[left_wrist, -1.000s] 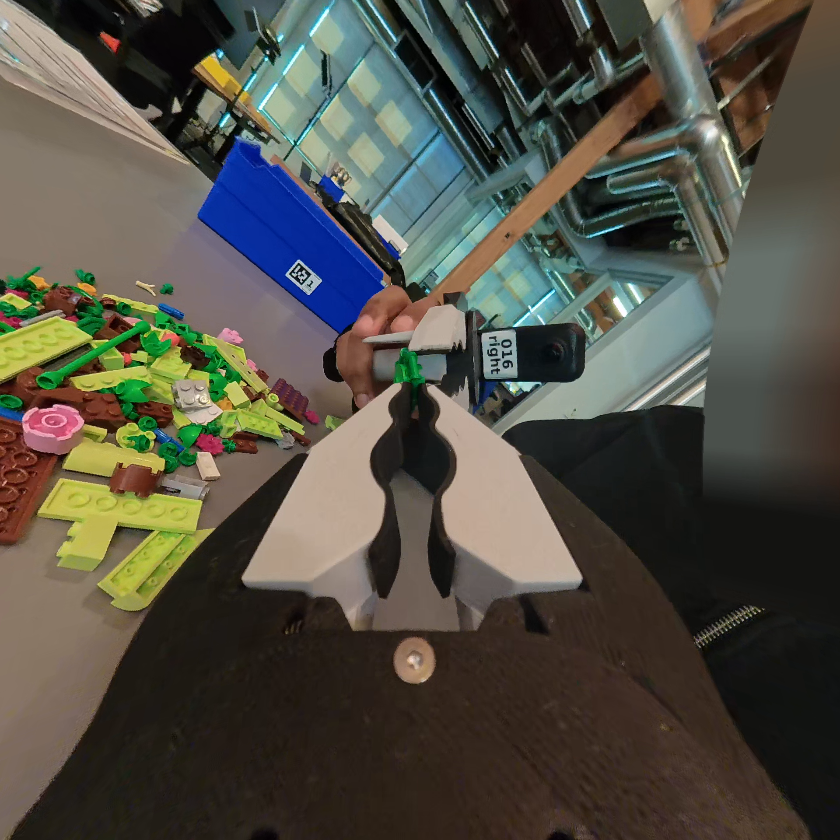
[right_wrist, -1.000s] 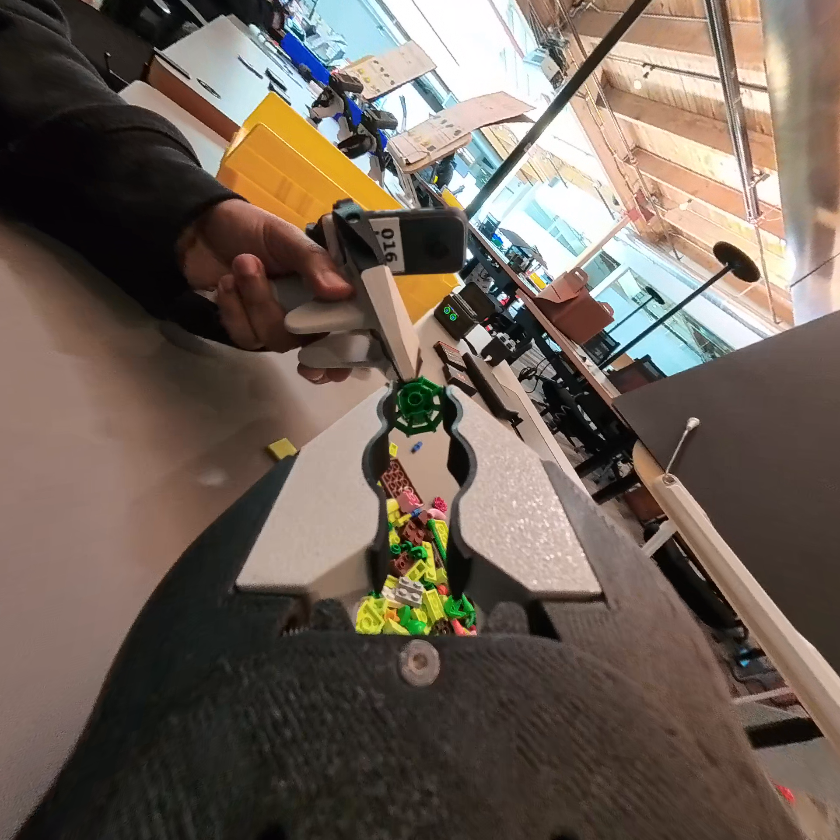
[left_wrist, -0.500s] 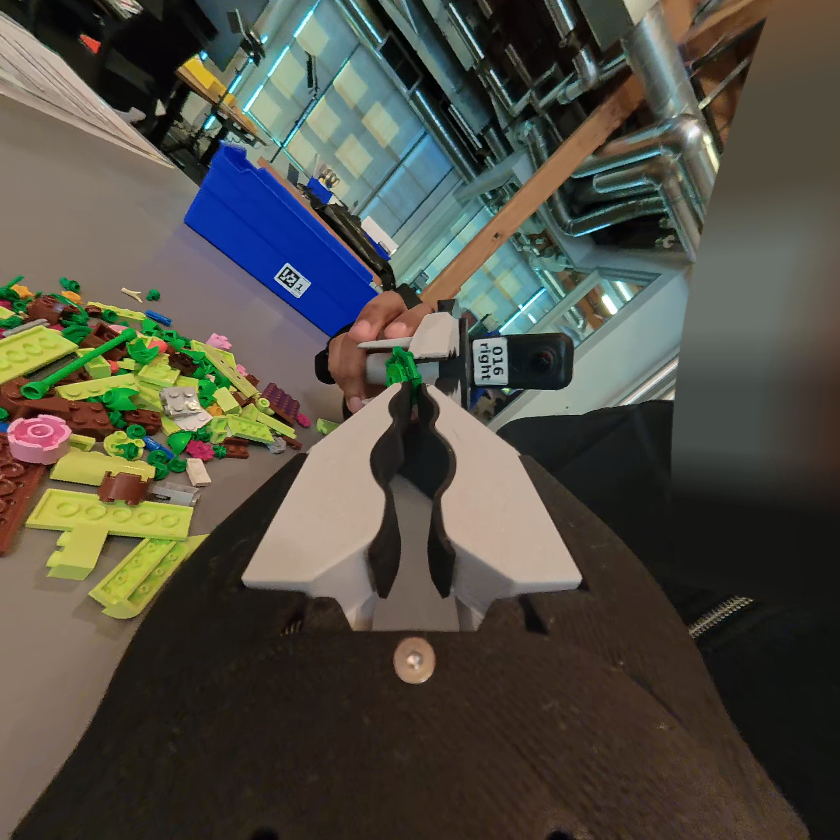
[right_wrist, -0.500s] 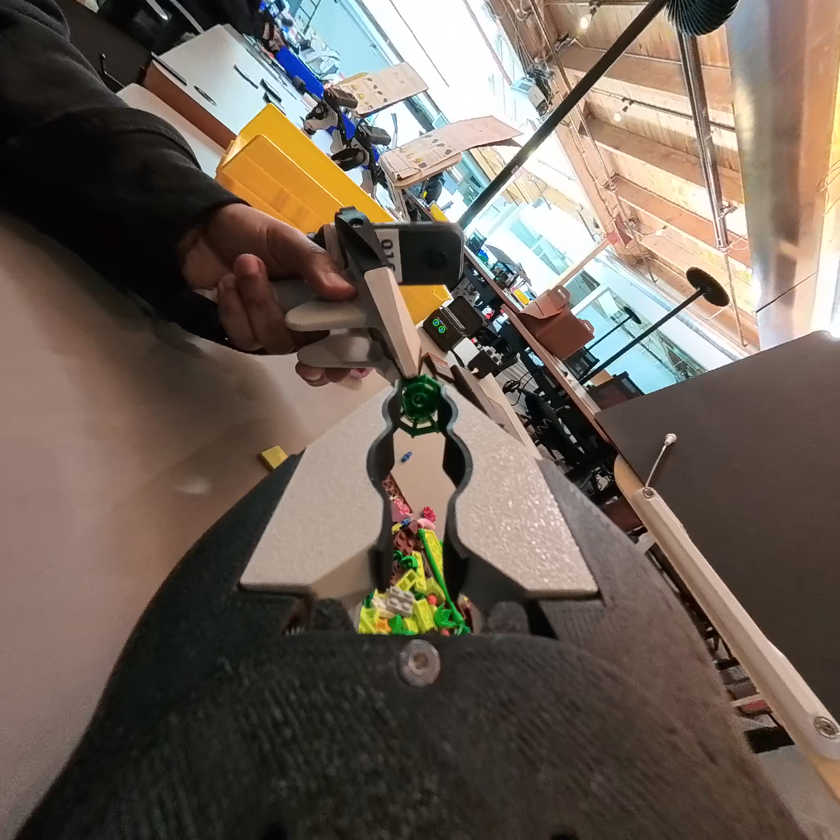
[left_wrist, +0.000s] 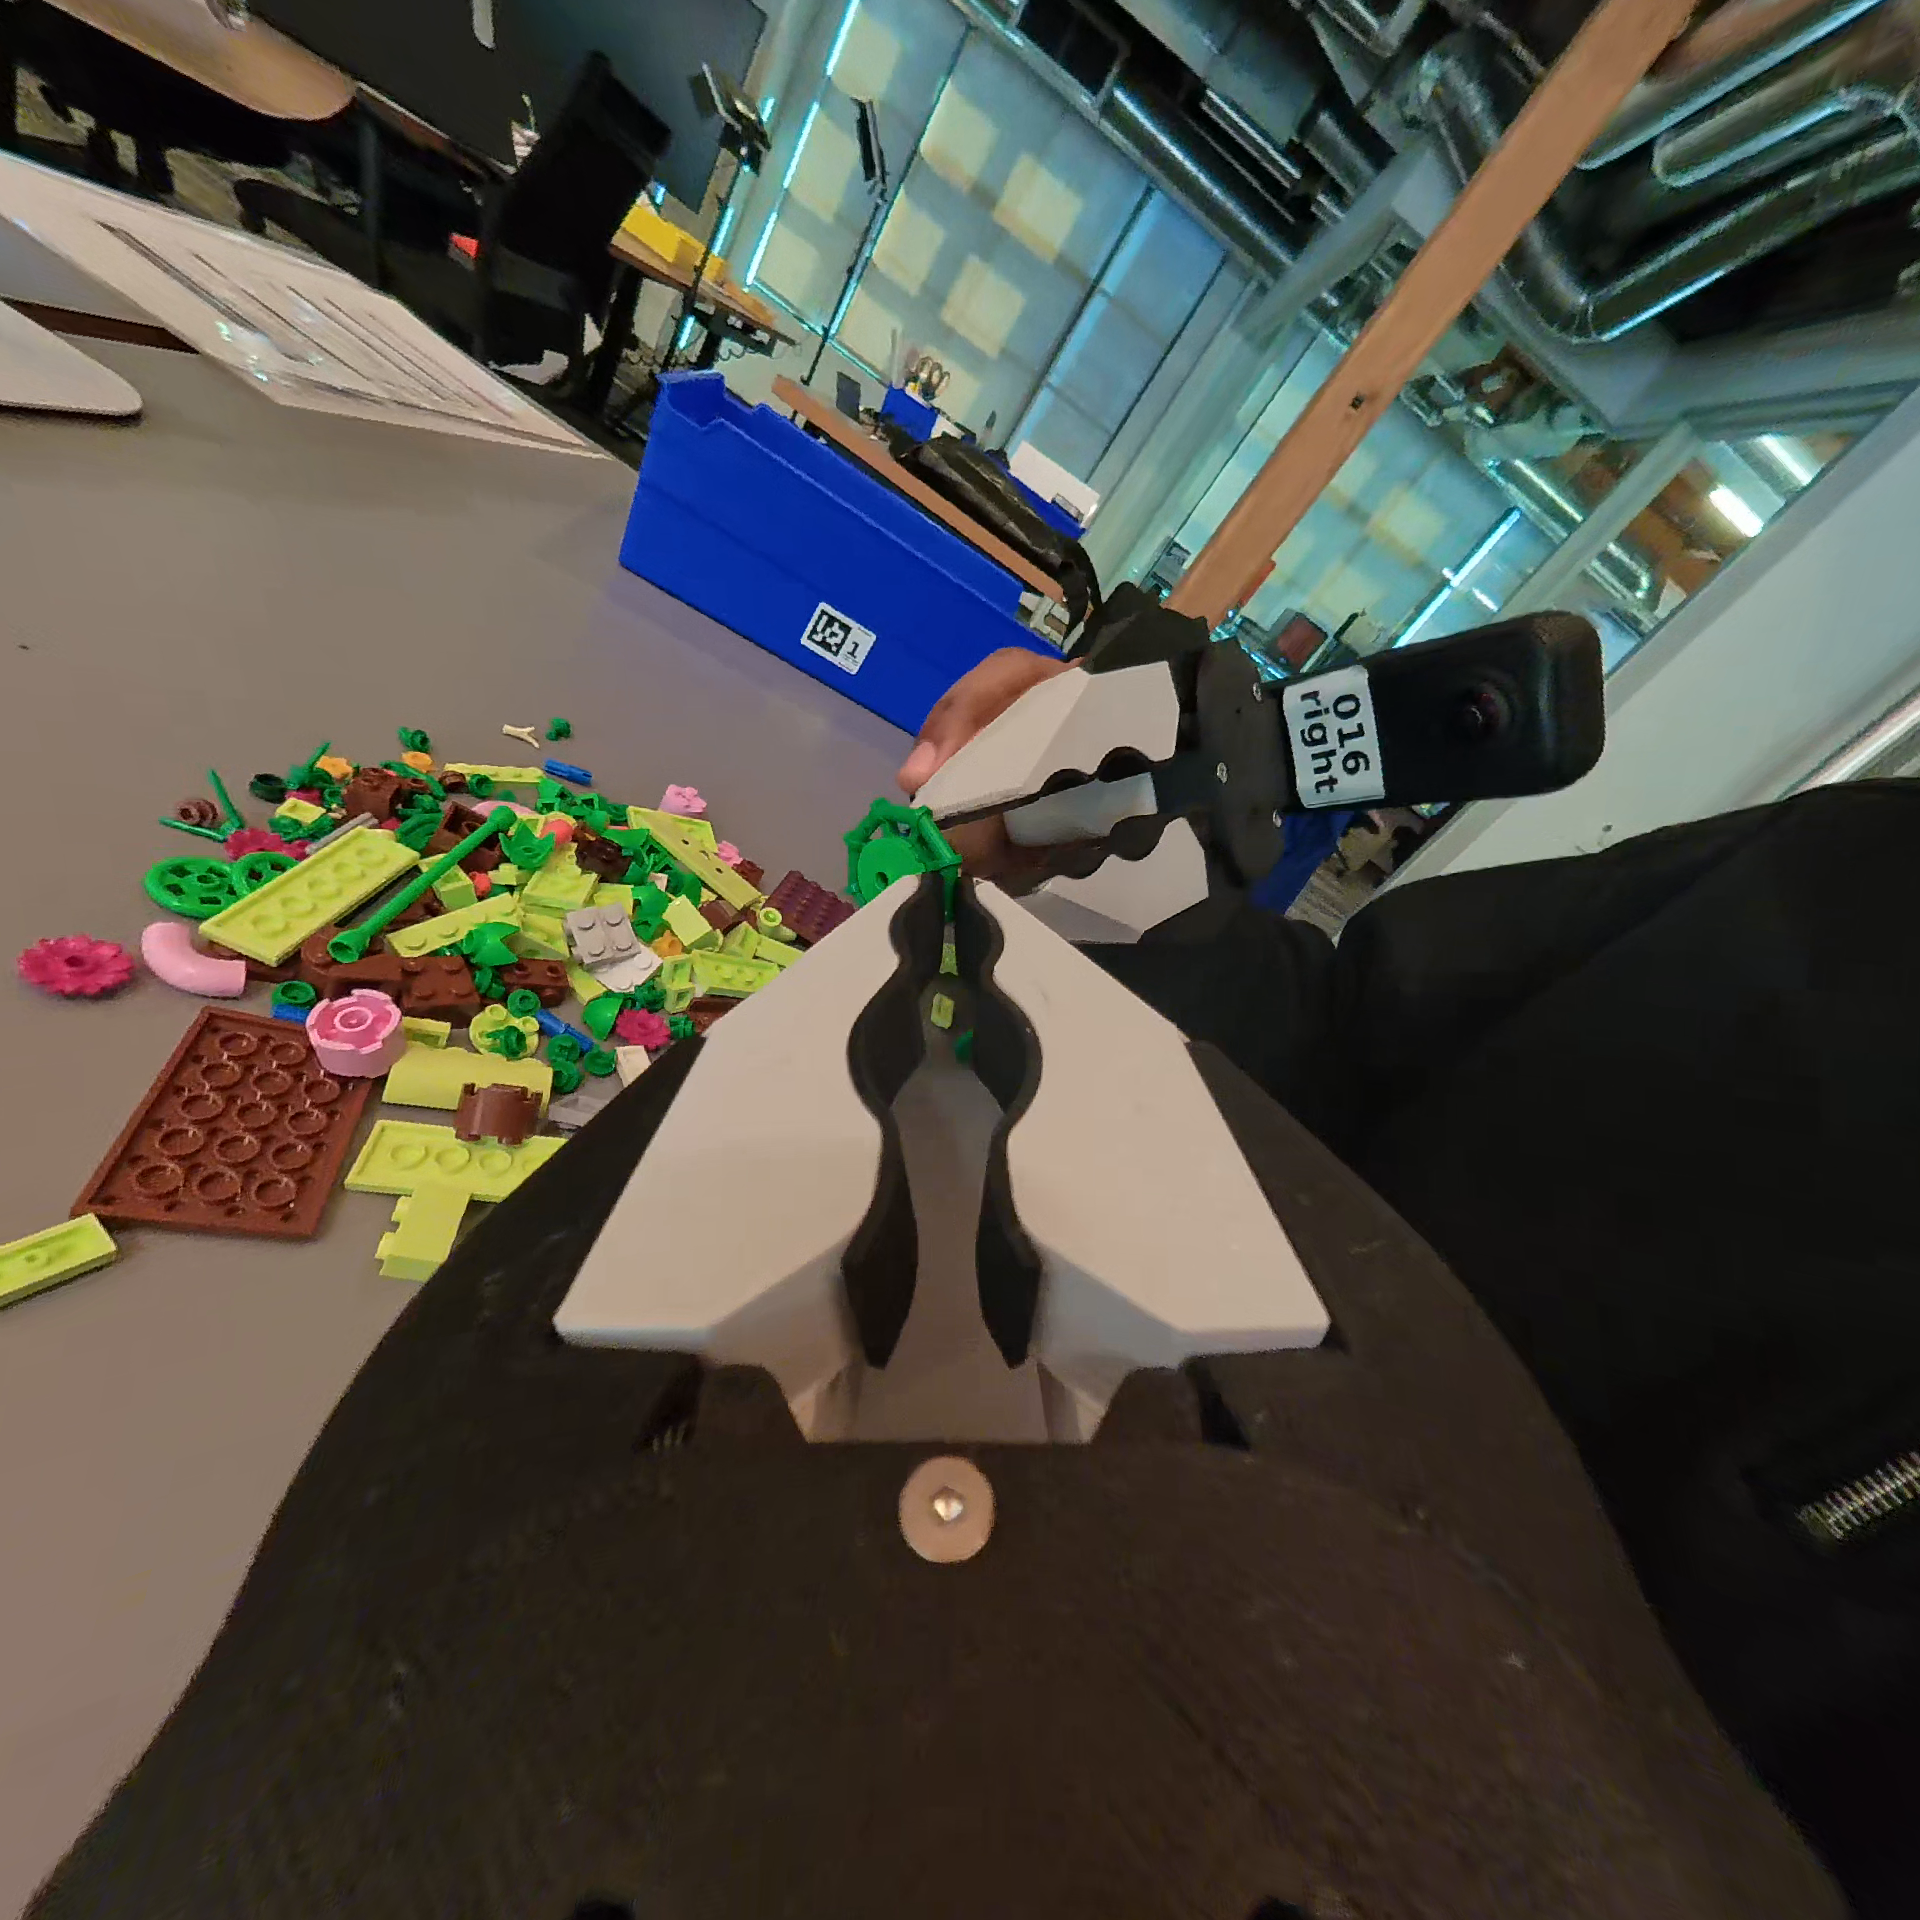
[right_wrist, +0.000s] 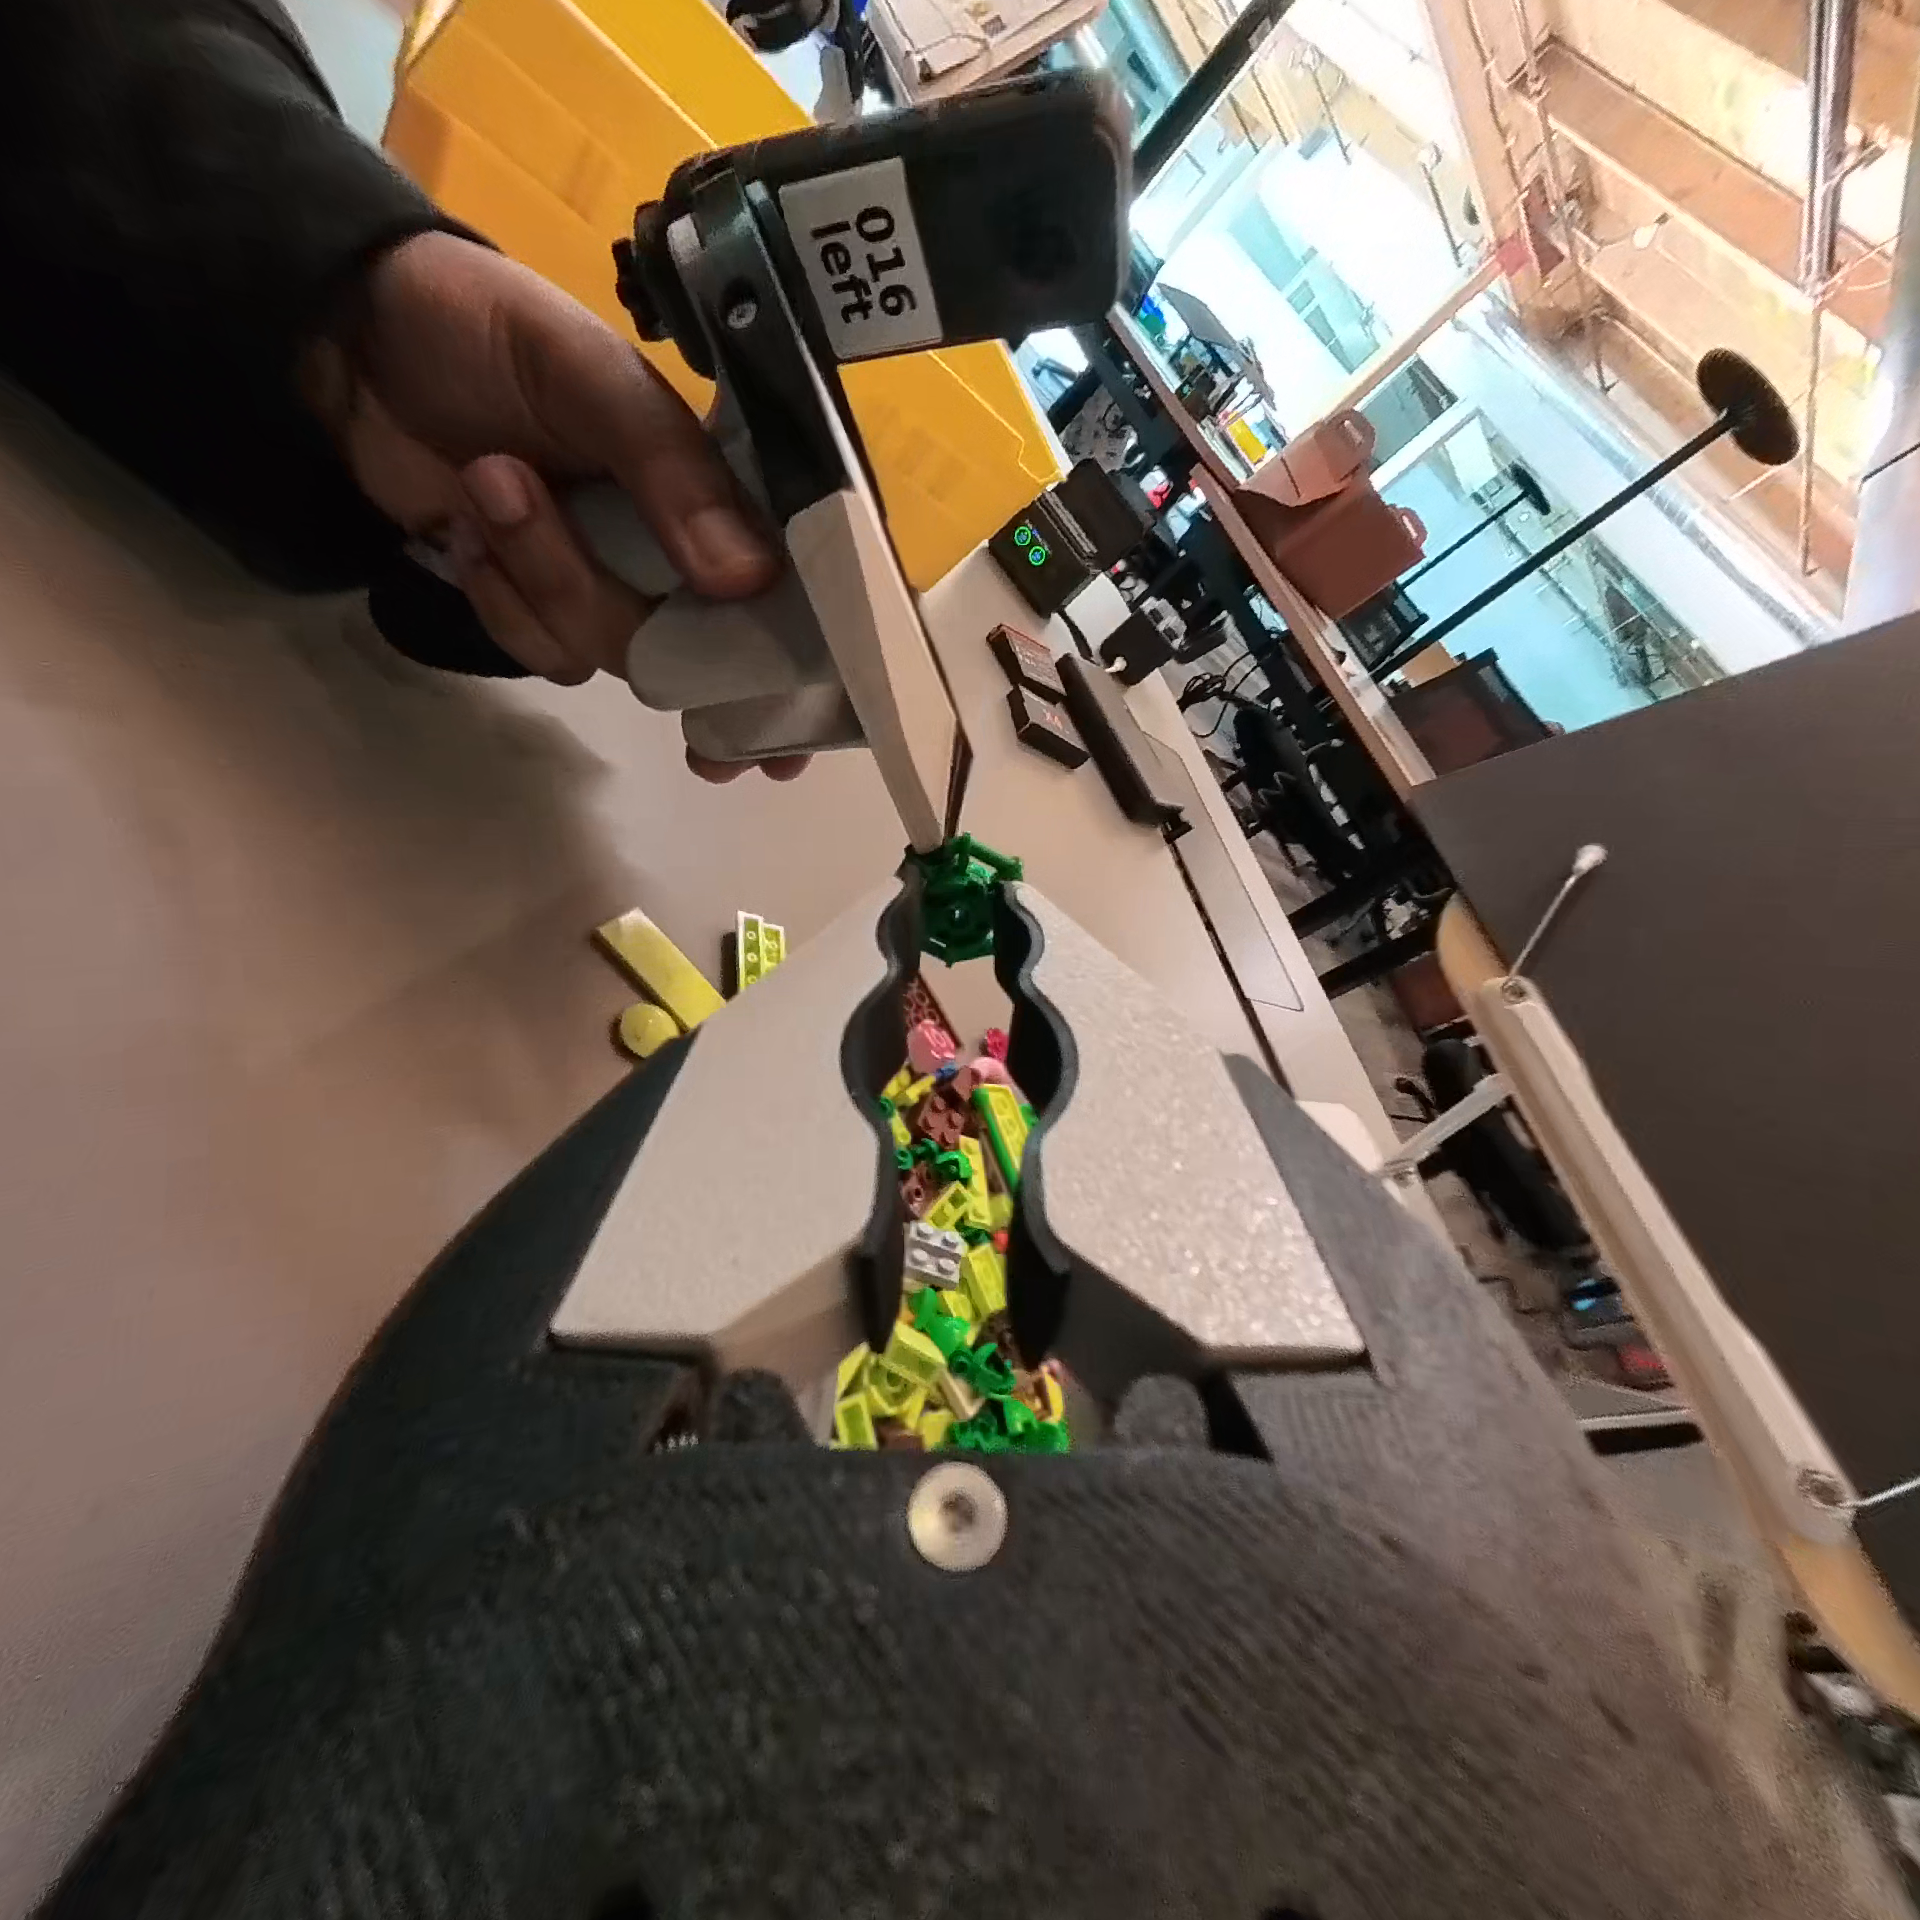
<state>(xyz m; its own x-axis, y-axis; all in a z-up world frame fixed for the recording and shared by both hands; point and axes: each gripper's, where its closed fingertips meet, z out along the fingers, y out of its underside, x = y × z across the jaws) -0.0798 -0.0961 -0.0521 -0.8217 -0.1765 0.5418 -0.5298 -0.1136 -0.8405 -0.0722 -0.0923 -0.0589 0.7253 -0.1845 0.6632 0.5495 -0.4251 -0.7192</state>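
My right gripper (right_wrist: 958, 899) is shut on a green spoked wheel piece (right_wrist: 956, 920), held in the air above the grey table (left_wrist: 312, 582). My left gripper (left_wrist: 940, 896) is shut on a small thin green piece (left_wrist: 948, 920) at its tips. The two grippers meet tip to tip, and the thin green piece (right_wrist: 977, 860) touches the wheel's top edge. In the left wrist view the right gripper (left_wrist: 930, 821) comes in from the right with the wheel (left_wrist: 891, 850). In the right wrist view the left gripper (right_wrist: 940, 836) comes down from above, held by a hand (right_wrist: 499, 436).
A pile of loose green, lime, brown and pink bricks (left_wrist: 468, 914) lies on the table left of the grippers, with a brown studded plate (left_wrist: 223, 1122) in front. A blue bin (left_wrist: 810, 551) stands behind. A yellow bin (right_wrist: 582, 135) and lime pieces (right_wrist: 665, 966) lie on the other side.
The two grippers have drawn closer together and each looms larger in the other's view. Both stay shut on their green pieces, which remain in contact at the tips.
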